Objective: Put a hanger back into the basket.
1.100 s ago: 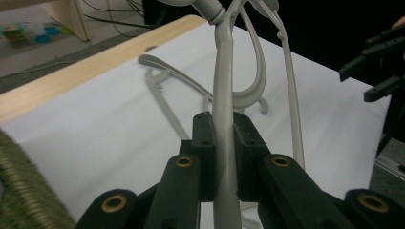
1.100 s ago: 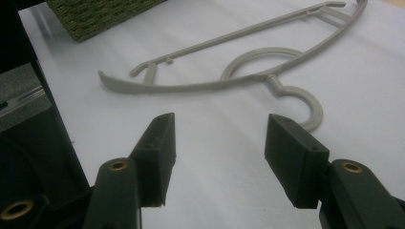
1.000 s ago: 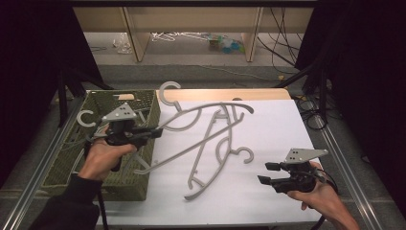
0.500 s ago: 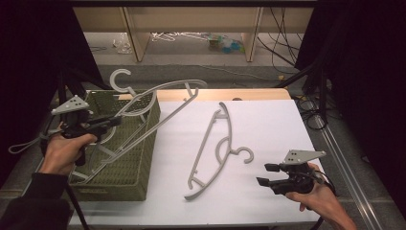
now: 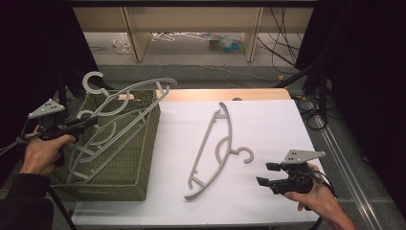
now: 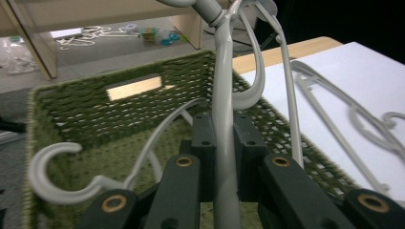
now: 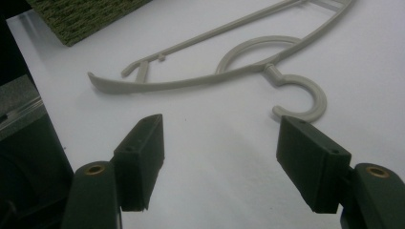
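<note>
My left gripper [image 5: 88, 123] is shut on a grey plastic hanger [image 5: 139, 88], held tilted over the green woven basket [image 5: 143, 158], its hook up at the far left. In the left gripper view the jaws [image 6: 223, 131] clamp that hanger's bar [image 6: 224, 86]. A second grey hanger [image 6: 52, 176] lies inside the basket. Another grey hanger [image 5: 215, 148] lies flat on the white table top [image 5: 273, 124]. My right gripper [image 5: 265, 174] hovers open near the table's front right, and its jaws [image 7: 224, 138] point at that hanger's hook [image 7: 305, 95], a little short of it.
The basket's far wall has a handle slot [image 6: 133, 88]. A wooden strip [image 5: 225, 94] runs along the table's far edge. Cables [image 5: 311, 105] hang off the right side. Shelving and clutter [image 5: 191, 36] stand on the floor beyond.
My left gripper has carried its hanger leftward off the table and now holds it over the basket. The right gripper and the hanger on the table have stayed put.
</note>
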